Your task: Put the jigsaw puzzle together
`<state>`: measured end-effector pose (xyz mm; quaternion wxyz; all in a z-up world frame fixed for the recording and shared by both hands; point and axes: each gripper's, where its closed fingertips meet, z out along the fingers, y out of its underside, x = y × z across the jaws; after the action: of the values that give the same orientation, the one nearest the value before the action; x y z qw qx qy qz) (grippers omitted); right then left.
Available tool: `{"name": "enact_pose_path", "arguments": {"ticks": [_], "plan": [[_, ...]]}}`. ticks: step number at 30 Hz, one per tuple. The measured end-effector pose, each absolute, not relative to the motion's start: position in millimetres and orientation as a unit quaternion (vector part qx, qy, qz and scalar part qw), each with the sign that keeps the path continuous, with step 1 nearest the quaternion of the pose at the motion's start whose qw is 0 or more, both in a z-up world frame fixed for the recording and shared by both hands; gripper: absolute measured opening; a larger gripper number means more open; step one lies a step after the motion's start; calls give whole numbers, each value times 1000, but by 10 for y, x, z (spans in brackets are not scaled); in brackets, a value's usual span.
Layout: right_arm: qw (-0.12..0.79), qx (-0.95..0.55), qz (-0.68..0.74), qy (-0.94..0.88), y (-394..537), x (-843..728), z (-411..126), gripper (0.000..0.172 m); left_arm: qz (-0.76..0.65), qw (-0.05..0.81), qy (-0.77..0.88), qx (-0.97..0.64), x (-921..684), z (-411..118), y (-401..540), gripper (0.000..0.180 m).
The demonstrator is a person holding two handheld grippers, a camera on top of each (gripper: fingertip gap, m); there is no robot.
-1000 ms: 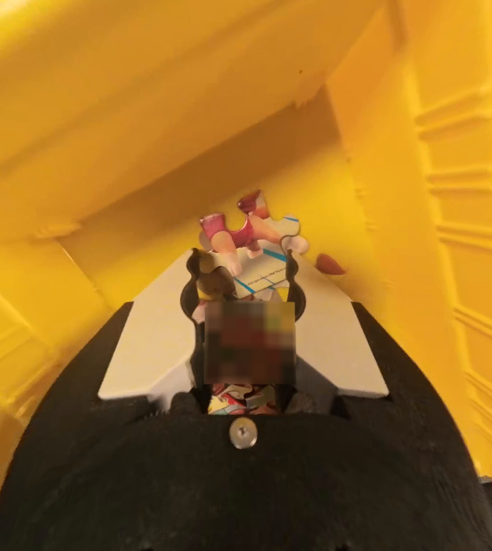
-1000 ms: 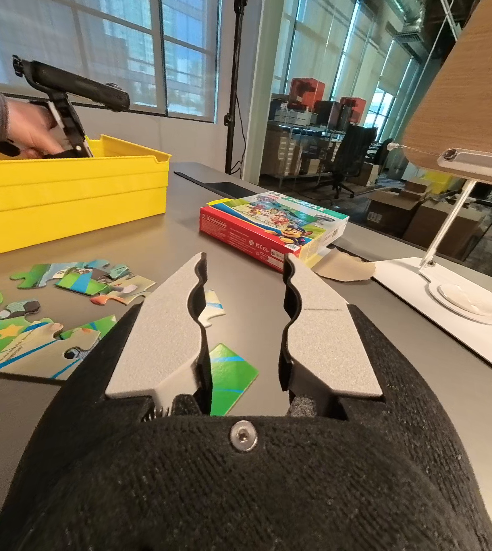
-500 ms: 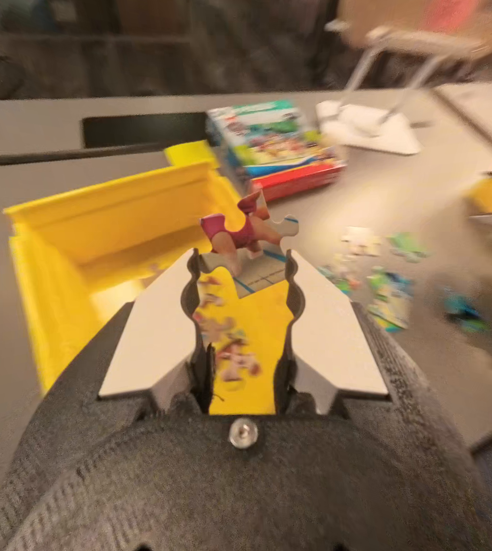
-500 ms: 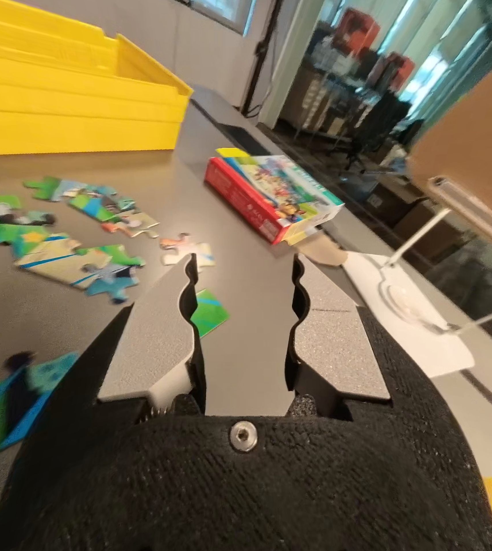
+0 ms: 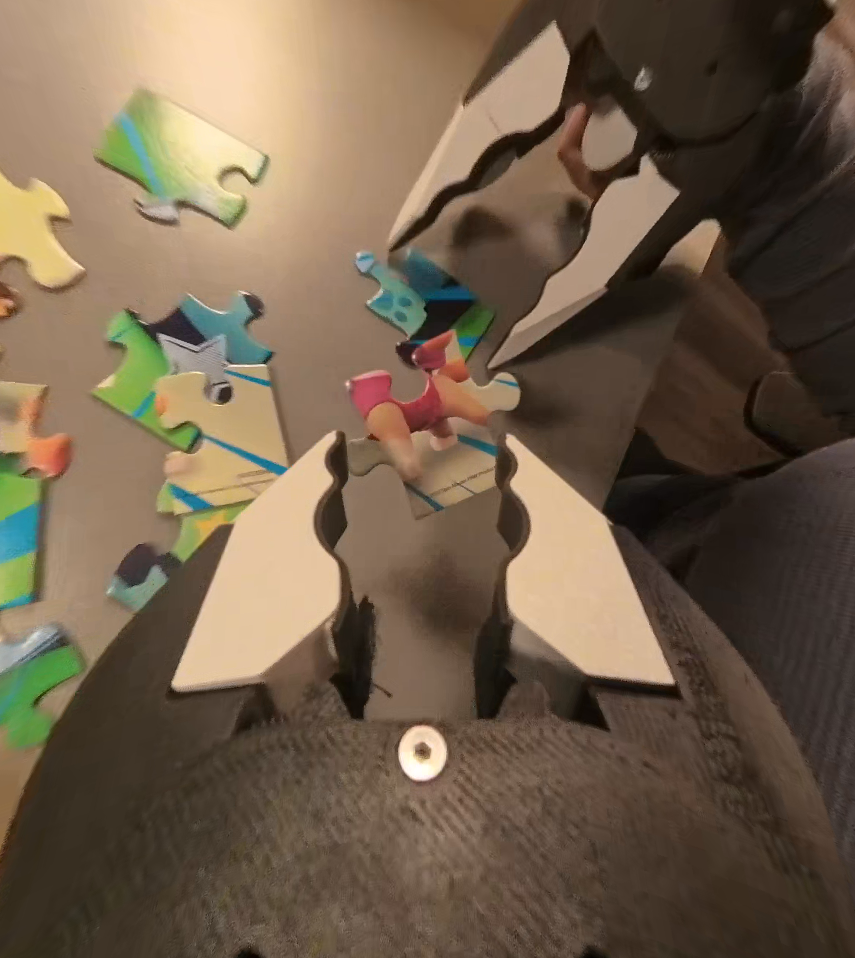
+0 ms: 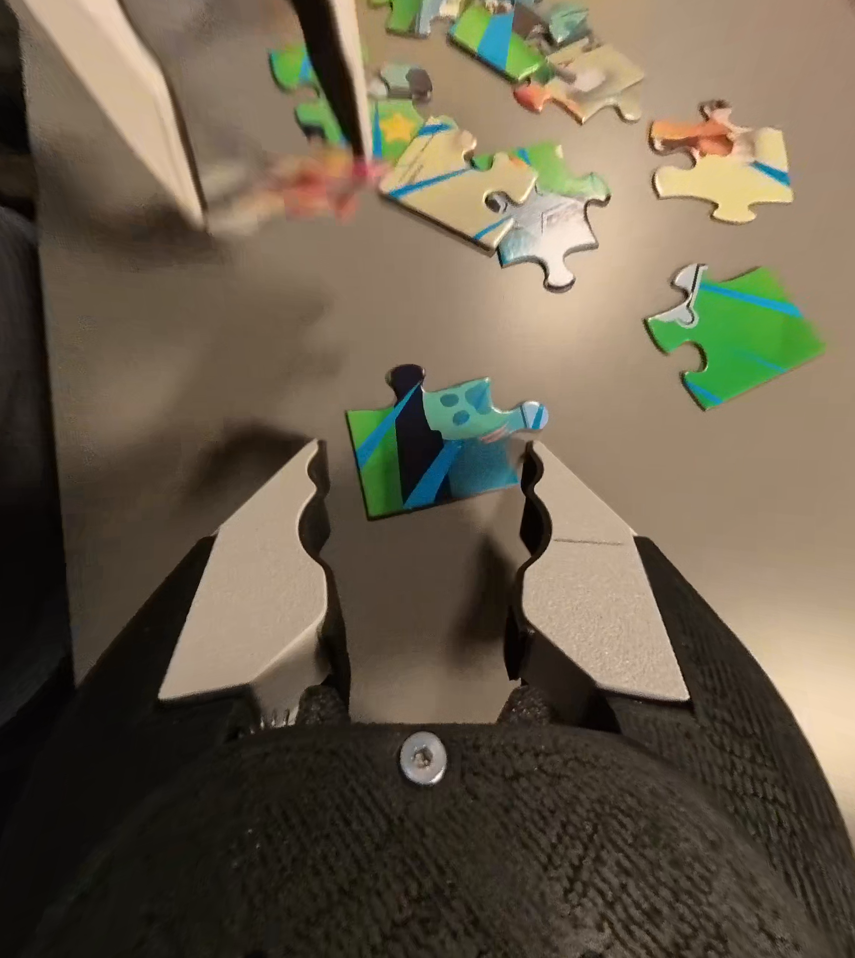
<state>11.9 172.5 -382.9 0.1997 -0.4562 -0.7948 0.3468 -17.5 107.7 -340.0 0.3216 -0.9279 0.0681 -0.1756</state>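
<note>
My left gripper [image 5: 421, 446] is shut on a puzzle piece with a pink-clad cartoon dog [image 5: 425, 414]. The piece is pinched by its edges between the two fingertips and held above the grey table [image 5: 311, 103]. In the right wrist view this gripper [image 6: 280, 184] and its piece [image 6: 311, 181] show blurred at the top left. My right gripper [image 6: 422, 448] is open and points down at a green, dark blue and teal puzzle piece [image 6: 435, 446]. That piece lies flat on the table between the fingertips, with a gap at the left pad. The right gripper also shows in the left wrist view [image 5: 443, 303].
Several loose and partly joined puzzle pieces lie on the table, among them a green piece [image 6: 736, 337], a joined cream and silver pair [image 6: 492, 192] and a cream and orange piece [image 6: 721, 171]. A person's dark clothing [image 5: 803, 570] borders the table edge. The gap from one gripper's tips to the other's is roughly 9 centimeters.
My left gripper came out of the yellow bin with the dog piece still in its grasp and swung over the table beside the right gripper. The right gripper opened wider and tipped down over the teal piece.
</note>
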Motion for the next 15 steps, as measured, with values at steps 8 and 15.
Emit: {"name": "enact_pose_path", "arguments": {"ticks": [8, 15], "plan": [[194, -476, 321, -796, 1956, 144, -3833, 54, -173, 340, 53, -923, -277, -3466, 1086, 86], [247, -532, 265, -765, 2714, -120, -3811, 38, -134, 442, 10, -887, -709, -3212, 739, 73]]}}
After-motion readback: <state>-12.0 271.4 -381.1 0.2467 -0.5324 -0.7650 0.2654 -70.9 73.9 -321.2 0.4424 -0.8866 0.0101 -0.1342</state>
